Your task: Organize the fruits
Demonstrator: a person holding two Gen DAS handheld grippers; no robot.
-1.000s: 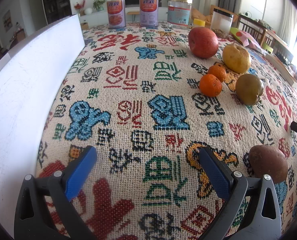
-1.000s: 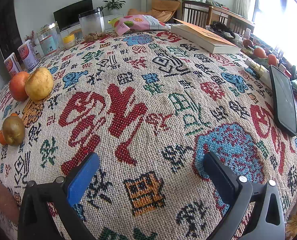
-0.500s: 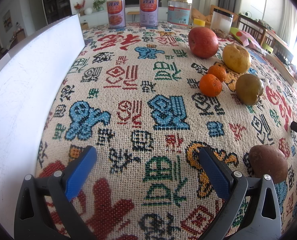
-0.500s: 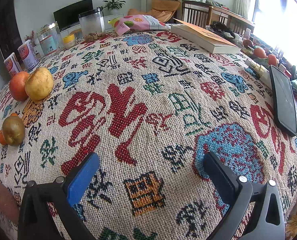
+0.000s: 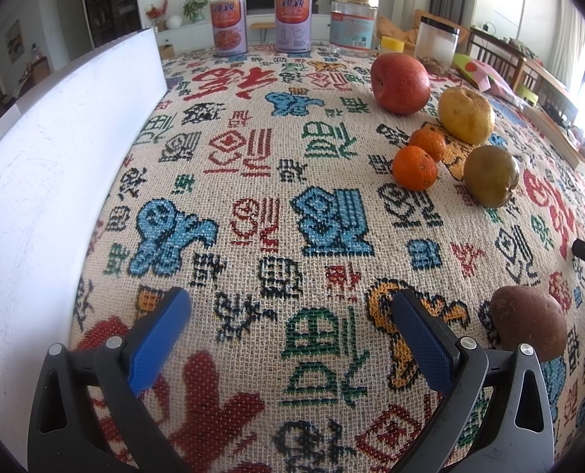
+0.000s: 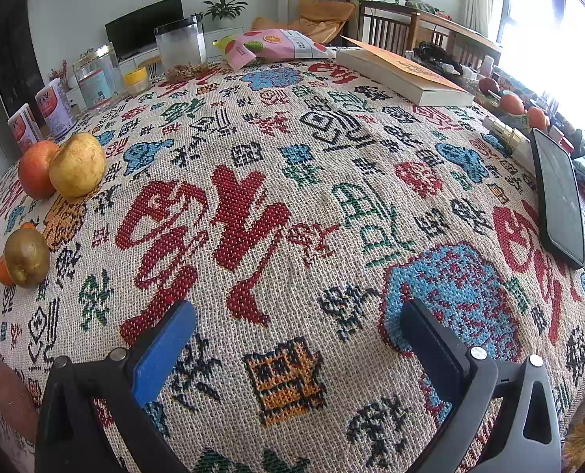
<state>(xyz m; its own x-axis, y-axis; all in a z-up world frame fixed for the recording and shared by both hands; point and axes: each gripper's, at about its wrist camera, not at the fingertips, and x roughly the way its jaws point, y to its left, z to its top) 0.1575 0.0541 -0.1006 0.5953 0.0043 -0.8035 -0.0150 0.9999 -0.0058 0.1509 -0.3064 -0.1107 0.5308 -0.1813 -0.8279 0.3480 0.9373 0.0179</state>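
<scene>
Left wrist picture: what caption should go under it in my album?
Open left gripper hovers over the patterned tablecloth, facing an apple, pears and tangerines.

No visible change between the earlier views and now, fruit and tongs alike

Apple (image 5: 401,83) behind pear (image 5: 466,115); tangerines (image 5: 414,168) left of pear.

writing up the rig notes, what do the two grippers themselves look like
Both look alike. The left gripper has two black plastic arms with triangular cut-outs and silver screw heads at the joints; both its finger pads are blue. The right gripper has the same black frame and screws, with one blue pad; its other finger shows only black from here. No cables, sleeves or markings show.
</scene>
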